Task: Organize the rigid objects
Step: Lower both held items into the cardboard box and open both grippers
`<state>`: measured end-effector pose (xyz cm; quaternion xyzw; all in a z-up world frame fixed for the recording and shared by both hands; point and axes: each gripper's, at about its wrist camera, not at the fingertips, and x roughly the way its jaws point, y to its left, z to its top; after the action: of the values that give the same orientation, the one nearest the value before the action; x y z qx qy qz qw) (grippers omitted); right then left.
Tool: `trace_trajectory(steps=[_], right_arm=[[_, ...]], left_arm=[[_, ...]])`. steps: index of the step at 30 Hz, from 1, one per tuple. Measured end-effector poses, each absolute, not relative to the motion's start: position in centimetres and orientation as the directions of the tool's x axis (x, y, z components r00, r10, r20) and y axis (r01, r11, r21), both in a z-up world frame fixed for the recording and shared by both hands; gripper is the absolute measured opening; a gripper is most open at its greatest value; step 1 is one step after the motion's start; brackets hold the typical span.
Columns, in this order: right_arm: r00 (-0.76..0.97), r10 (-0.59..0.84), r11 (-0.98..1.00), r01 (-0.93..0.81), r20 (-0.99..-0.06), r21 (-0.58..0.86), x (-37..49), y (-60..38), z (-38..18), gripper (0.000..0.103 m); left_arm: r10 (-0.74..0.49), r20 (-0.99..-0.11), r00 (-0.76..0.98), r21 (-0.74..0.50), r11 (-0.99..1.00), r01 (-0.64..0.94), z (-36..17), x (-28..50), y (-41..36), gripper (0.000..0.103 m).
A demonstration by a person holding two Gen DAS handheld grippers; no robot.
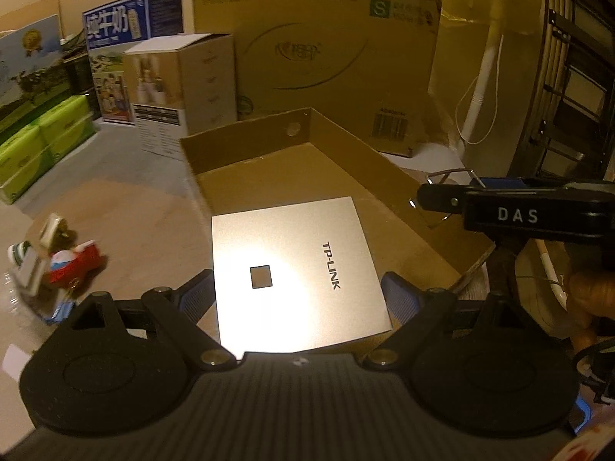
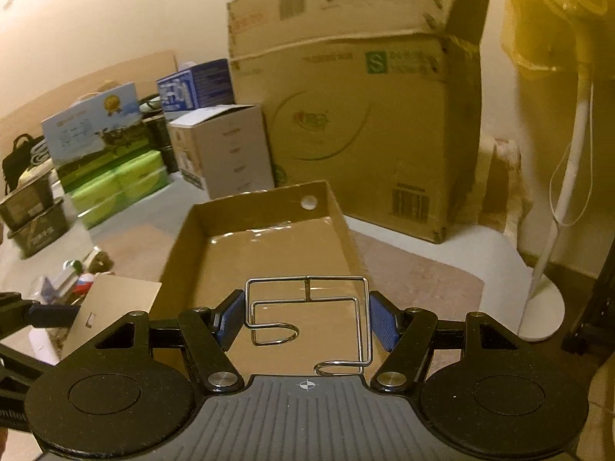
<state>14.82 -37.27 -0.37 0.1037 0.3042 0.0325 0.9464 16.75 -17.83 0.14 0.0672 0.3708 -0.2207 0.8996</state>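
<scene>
Silver and square, the flat TP-LINK box [image 1: 298, 272] sits between the blue pads of the left gripper [image 1: 298, 296], both pads pressed against its side edges, gripped and held above the near end of the shallow brown cardboard tray [image 1: 319, 161]. Over on the right, the right gripper [image 2: 307, 319] clamps a bent chrome wire holder [image 2: 307, 315], its outer wires touching both blue pads, and it hangs over the near right part of that same tray [image 2: 265, 199].

Count them up: one silver box, one wire holder, one open tray, two grippers. Behind the tray stands one large brown carton [image 2: 346, 115], and left of it one smaller beige carton with its flap up [image 2: 226, 146]. Far left, a stack of green packs [image 2: 119, 184].

Now the views differ. The left wrist view catches the right gripper side-on at the tray's right wall, the letters DAS on its body, with only a sliver of wire showing. It also picks up a blurred heap of small red and white items [image 1: 57, 261] on the floor to the left. The right wrist view shows the wire holder's full outline, the silver box [image 2: 115, 307] edge-on at left, and a white fan stand [image 2: 546, 299] at right.
</scene>
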Motion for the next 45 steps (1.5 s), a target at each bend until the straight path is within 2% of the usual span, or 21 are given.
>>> trace_trajectory(steps=[9,12,15,28,33,45], right_arm=[[0.792,0.14,0.964,0.029,-0.595,0.266,16.1,-38.9,-2.4,0.068],[0.791,0.143,0.96,0.034,-0.595,0.276,16.2,-39.2,-2.5,0.068],[0.79,0.145,0.959,0.035,-0.595,0.281,16.2,-39.1,-2.6,0.068],[0.793,0.179,0.953,0.009,-0.583,0.304,16.1,-37.8,-2.5,0.068],[0.8,0.167,0.956,0.012,-0.576,0.293,15.3,-37.3,-2.2,0.077],[0.814,0.198,0.954,-0.033,-0.546,0.297,10.8,-34.0,-0.4,0.078]], left_arm=[[-0.363,-0.71,0.603,-0.069,0.888,0.455,-1.6,18.4,-19.7,0.091],[-0.367,-0.703,0.609,-0.067,0.887,0.458,-1.6,18.3,-19.8,0.097],[-0.358,-0.697,0.621,-0.049,0.888,0.457,-1.2,18.0,-19.4,0.097],[-0.309,-0.676,0.669,-0.046,0.924,0.38,0.2,15.9,-14.7,0.096],[-0.296,-0.668,0.682,-0.051,0.933,0.356,0.3,15.1,-13.1,0.095],[-0.256,-0.66,0.707,-0.068,0.957,0.284,0.9,11.7,-8.5,0.093]])
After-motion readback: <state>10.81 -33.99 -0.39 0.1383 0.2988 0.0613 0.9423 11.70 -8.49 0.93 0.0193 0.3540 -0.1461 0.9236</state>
